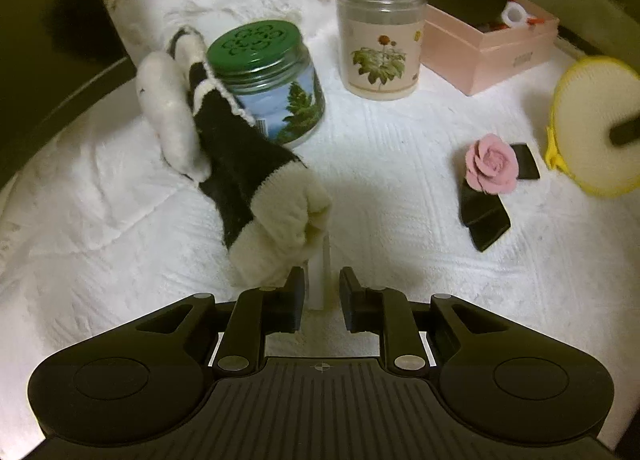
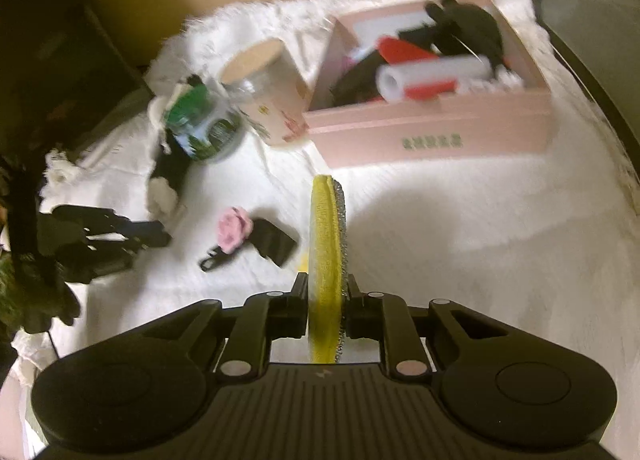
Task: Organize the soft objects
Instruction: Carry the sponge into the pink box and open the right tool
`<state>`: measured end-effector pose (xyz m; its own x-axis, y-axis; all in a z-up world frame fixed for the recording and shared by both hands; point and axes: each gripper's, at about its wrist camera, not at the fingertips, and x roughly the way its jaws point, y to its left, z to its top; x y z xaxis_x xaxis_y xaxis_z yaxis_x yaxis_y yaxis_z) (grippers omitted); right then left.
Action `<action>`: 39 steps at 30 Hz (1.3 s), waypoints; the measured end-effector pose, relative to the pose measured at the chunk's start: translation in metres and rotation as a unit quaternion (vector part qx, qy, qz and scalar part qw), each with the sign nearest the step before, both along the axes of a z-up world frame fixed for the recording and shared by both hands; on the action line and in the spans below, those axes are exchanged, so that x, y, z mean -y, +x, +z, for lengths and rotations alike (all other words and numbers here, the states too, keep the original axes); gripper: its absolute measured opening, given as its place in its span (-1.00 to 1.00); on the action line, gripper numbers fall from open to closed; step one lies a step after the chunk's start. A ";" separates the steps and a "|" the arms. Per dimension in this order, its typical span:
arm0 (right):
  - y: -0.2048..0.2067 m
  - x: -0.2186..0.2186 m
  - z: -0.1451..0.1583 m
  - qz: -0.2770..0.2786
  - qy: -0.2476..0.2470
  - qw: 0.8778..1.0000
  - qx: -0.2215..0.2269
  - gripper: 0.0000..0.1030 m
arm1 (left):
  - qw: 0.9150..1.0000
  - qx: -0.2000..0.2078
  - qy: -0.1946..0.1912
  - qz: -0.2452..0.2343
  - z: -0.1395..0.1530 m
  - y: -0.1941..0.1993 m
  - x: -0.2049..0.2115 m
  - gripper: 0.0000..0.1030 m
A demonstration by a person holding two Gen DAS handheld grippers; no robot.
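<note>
A black-and-cream fuzzy sock [image 1: 240,163] lies on the white cover [image 1: 400,187], its cuff leaning on a green-lidded jar [image 1: 266,79]. My left gripper [image 1: 322,292] is open just below the sock's toe, empty. My right gripper [image 2: 325,300] is shut on a yellow round sponge pad [image 2: 326,244] with a silver scrub side, held edge-on above the cover; it also shows in the left wrist view [image 1: 596,123]. A pink felt rose on a black ribbon [image 1: 491,167] lies between the grippers and shows in the right wrist view [image 2: 234,234].
A floral jar with a tan lid [image 1: 380,35] stands behind. A pink open box [image 2: 432,131] at the back right holds rolled items, white, red and black. A dark wall edge [image 1: 48,39] runs on the left. The left gripper [image 2: 108,236] shows at the left.
</note>
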<state>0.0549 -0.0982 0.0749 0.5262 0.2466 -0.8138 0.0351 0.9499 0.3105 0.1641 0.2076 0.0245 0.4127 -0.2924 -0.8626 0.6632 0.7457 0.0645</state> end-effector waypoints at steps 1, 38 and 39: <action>0.000 0.002 -0.002 -0.008 0.000 1.000 -0.003 -0.59 | 1.000 -0.008 -0.011 0.012 0.000 0.003 -0.003 -0.58; 0.025 0.096 0.141 -0.081 -0.063 0.975 0.196 -0.71 | 0.944 -0.015 -0.323 0.066 0.108 0.089 0.183 -0.68; 0.031 0.101 0.139 -0.089 -0.054 0.975 0.195 -0.71 | 0.940 -0.024 -0.331 0.076 0.102 0.090 0.183 -0.68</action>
<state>0.0857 -0.1996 0.2138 0.8274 0.0477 -0.5596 0.1009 0.9675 0.2317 0.2542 0.0251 0.1265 0.4582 -0.7132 -0.5305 0.5368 0.6977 -0.4744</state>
